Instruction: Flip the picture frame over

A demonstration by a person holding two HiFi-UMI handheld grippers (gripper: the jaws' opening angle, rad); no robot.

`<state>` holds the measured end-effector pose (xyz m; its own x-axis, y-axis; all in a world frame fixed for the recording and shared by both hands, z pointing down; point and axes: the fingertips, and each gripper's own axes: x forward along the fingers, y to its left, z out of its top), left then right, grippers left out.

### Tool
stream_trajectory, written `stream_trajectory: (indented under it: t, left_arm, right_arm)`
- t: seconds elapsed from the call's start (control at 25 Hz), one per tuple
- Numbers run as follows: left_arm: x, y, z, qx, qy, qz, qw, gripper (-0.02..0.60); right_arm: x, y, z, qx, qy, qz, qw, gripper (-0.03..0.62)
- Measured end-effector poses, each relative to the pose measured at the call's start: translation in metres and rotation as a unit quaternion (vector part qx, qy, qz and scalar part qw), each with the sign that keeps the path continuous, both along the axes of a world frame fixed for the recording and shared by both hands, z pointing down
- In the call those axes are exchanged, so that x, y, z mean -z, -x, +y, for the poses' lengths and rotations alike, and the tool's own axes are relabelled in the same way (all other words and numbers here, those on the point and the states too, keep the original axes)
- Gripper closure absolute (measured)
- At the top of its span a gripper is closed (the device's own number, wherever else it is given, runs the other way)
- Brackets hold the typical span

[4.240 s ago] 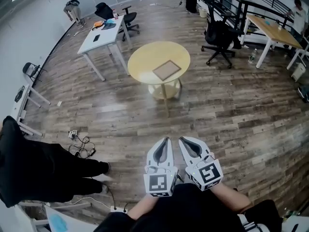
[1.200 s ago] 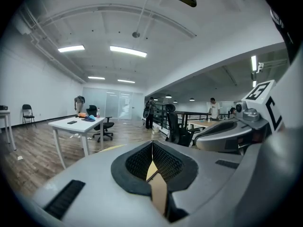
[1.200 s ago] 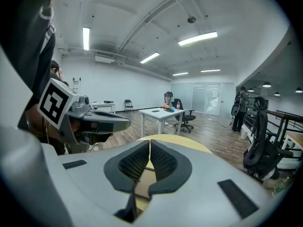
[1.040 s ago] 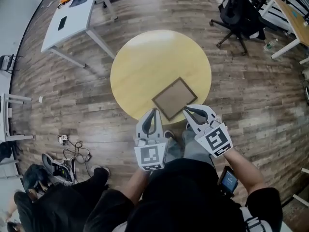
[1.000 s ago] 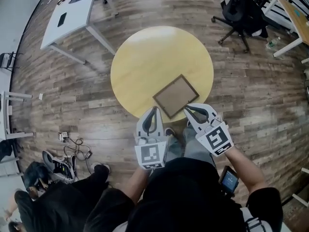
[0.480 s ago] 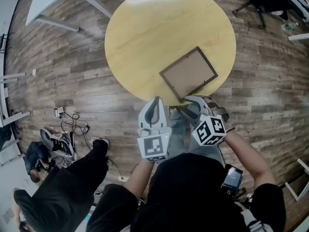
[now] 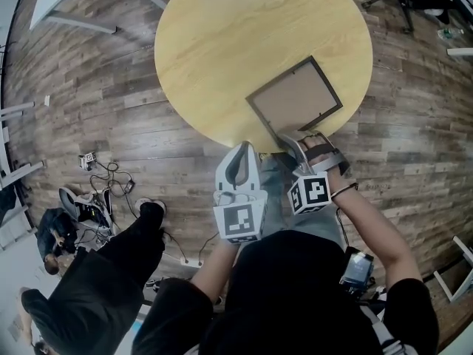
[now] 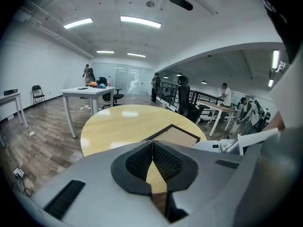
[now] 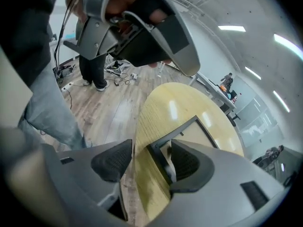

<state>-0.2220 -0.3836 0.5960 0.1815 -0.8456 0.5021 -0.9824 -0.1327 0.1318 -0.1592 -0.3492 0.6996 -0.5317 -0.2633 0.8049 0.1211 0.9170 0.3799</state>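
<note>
Round table (image 7: 222, 50) cropped; right gripper (image 7: 295, 136) jaws just opened astride half-hidden picture frame (image 7: 294, 96) corner; left gripper (image 7: 242, 152) clenched.

Right gripper (image 9: 149, 159): jaws wide apart, just been opening. Frame (image 9: 198, 130) flat on round yellow bench (image 9: 170, 103), near corner between jaws, not pinched. Wooden floor (image 9: 102, 110) left, person's legs (image 9: 92, 69) standing.

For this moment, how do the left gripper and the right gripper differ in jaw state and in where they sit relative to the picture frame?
The left gripper has its jaws together and empty. The right gripper has its jaws apart; they have just been opening, and the picture frame's near corner stands between them, unclamped. The left gripper sits clear of the frame, at the table edge; the right gripper has reached the frame. Both point toward the table.
</note>
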Motion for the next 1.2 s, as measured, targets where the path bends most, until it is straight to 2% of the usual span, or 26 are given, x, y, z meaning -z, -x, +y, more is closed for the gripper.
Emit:
stream_trajectory:
  t: [0.32, 0.44, 0.52, 0.64, 0.76, 0.96, 1.2]
  left_arm:
    - [-0.007, -0.002, 0.009, -0.002, 0.007, 0.002, 1.0, 0.558]
    - [-0.01, -0.003, 0.01, -0.006, 0.006, -0.002, 1.0, 0.558]
    - [-0.012, -0.007, 0.014, -0.01, 0.012, -0.003, 0.9999, 0.558]
    - [-0.011, -0.015, 0.02, -0.018, 0.016, -0.001, 0.9997, 0.558]
    - [-0.009, -0.019, 0.02, -0.022, 0.012, -0.002, 0.9997, 0.558]
    - [-0.004, -0.015, 0.016, -0.016, 0.006, -0.006, 0.9998, 0.558]
    - [0.009, -0.003, 0.01, 0.001, -0.001, -0.011, 0.9999, 0.558]
  right_arm:
    - [-0.006, 0.0, -0.002, 0.007, -0.101, -0.004, 0.995, 0.35]
    - [-0.007, 0.001, -0.001, 0.024, -0.132, -0.009, 0.991, 0.366]
    - [-0.004, 0.0, 0.006, 0.024, -0.13, -0.02, 0.991, 0.404]
    - [0.001, -0.004, 0.018, 0.011, -0.102, -0.042, 0.994, 0.444]
    - [0.003, -0.01, 0.027, 0.021, -0.105, -0.043, 0.993, 0.455]
    - [0.025, -0.018, 0.026, 0.034, -0.135, -0.059, 0.988, 0.474]
    - [0.079, -0.018, 0.003, 0.048, -0.207, -0.084, 0.974, 0.502]
